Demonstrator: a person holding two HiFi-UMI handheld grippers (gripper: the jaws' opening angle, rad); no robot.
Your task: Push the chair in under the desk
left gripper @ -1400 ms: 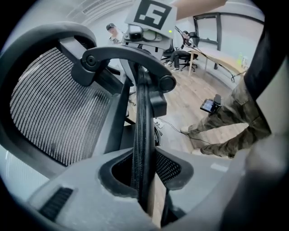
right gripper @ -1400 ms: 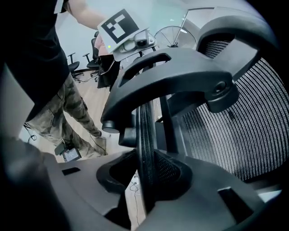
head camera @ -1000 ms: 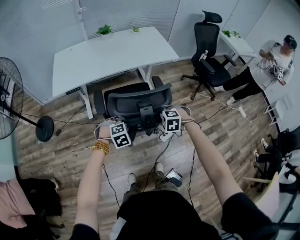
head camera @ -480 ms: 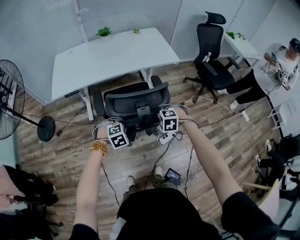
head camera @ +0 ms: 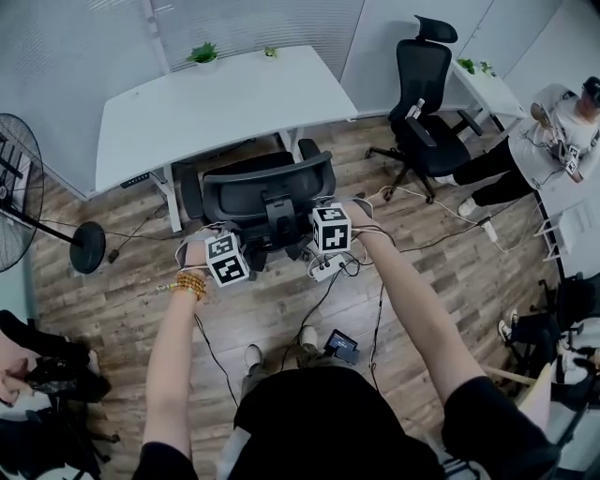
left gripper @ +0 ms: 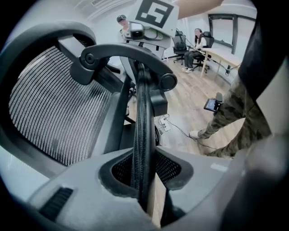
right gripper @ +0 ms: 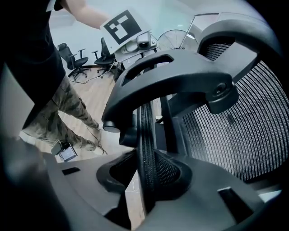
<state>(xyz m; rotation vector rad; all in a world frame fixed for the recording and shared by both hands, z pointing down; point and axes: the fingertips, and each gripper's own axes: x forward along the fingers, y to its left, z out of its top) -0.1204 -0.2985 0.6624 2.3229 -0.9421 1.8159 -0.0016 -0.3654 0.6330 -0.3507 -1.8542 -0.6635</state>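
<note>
Both grippers (left gripper: 143, 180) (right gripper: 146, 180) clamp chair (head camera: 267, 187) rim; desk (head camera: 216, 98) edge close.

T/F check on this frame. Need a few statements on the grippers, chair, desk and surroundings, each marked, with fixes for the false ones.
1. The left gripper and right gripper are each shut on the backrest rim of the office chair. True.
2. The office chair sits fully under the white desk. False: most of it shows in front of the desk's edge.
3. A pedestal fan stands at the left of the head view. True.
4. A laptop lies on the desk. False: only two small potted plants stand there, at its far edge.
5. The second chair has no headrest. False: it has a headrest.
</note>
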